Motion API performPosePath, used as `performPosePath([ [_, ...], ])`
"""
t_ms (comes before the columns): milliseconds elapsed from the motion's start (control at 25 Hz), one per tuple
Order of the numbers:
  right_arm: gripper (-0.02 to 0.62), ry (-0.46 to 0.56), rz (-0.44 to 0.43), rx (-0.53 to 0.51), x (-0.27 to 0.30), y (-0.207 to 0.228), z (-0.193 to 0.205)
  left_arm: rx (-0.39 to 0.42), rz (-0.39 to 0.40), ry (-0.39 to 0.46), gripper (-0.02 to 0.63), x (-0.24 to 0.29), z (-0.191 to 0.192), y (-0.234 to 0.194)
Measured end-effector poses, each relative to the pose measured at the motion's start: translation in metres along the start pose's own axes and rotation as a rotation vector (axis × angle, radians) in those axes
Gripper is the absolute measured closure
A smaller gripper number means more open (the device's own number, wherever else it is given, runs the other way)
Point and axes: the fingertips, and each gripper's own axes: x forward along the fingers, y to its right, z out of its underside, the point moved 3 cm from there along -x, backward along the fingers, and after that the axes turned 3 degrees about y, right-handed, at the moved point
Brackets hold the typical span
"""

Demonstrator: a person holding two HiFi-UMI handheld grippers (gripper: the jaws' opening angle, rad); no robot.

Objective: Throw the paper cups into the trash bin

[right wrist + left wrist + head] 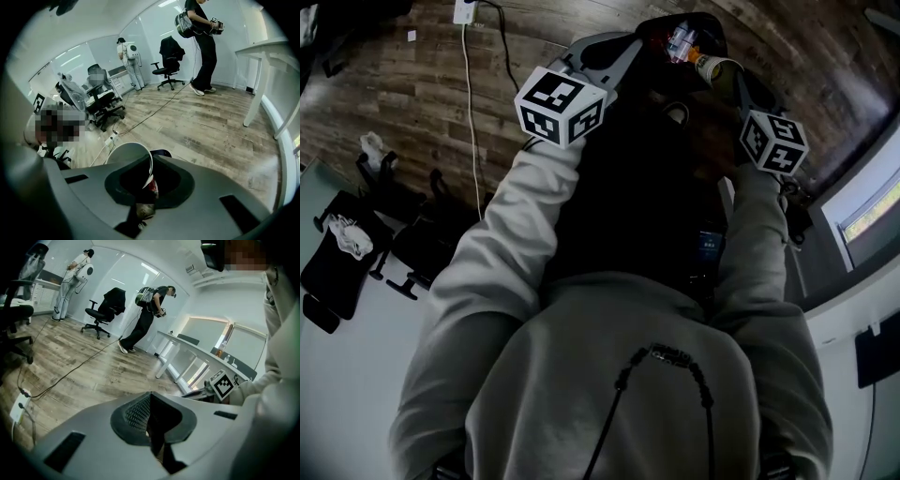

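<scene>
A white paper cup (715, 67) with red print hangs tilted over the open black trash bin (710, 28), which holds some rubbish. My right gripper (736, 86) is shut on the cup's rim. In the right gripper view the cup (129, 152) sticks out left of the jaws, its wall pinched between them at my right gripper (147, 177). My left gripper (614, 52) hovers left of the bin. In its own view my left gripper (149, 420) has its jaws together with nothing between them.
The floor is dark wood, with a white power strip and cable (467, 37) on it. Black office chairs (394, 239) stand at the left. A white desk (187, 350) and a standing person (147, 315) are ahead of the left gripper; another chair (168, 61) stands farther off.
</scene>
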Motion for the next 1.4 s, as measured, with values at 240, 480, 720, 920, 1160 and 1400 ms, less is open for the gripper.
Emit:
performPosePath([
  [240, 0.555, -0.021, -0.001, -0.017, 0.01, -0.002, 0.005, -0.003, -0.015, 0.02, 0.603, -0.002, -0.007, -0.009],
  [480, 0.479, -0.037, -0.039, 0.021, 0.009, -0.006, 0.013, -0.014, -0.016, 0.021, 0.603, -0.006, -0.008, -0.009],
  [720, 0.479, -0.024, -0.033, 0.028, -0.005, -0.009, 0.005, -0.023, -0.013, 0.021, 0.603, -0.012, -0.011, -0.005],
  [920, 0.479, -0.016, -0.038, 0.026, -0.022, -0.011, -0.002, -0.037, -0.013, 0.015, 0.603, -0.016, -0.014, 0.008],
  [1160, 0.48, -0.002, -0.032, 0.023, -0.057, -0.016, -0.022, -0.057, 0.003, 0.008, 0.603, -0.028, -0.023, 0.033],
  [1400, 0.575, 0.006, -0.098, 0.04, -0.11, -0.045, -0.058, -0.025, 0.034, -0.003, 0.603, -0.054, -0.068, 0.069],
])
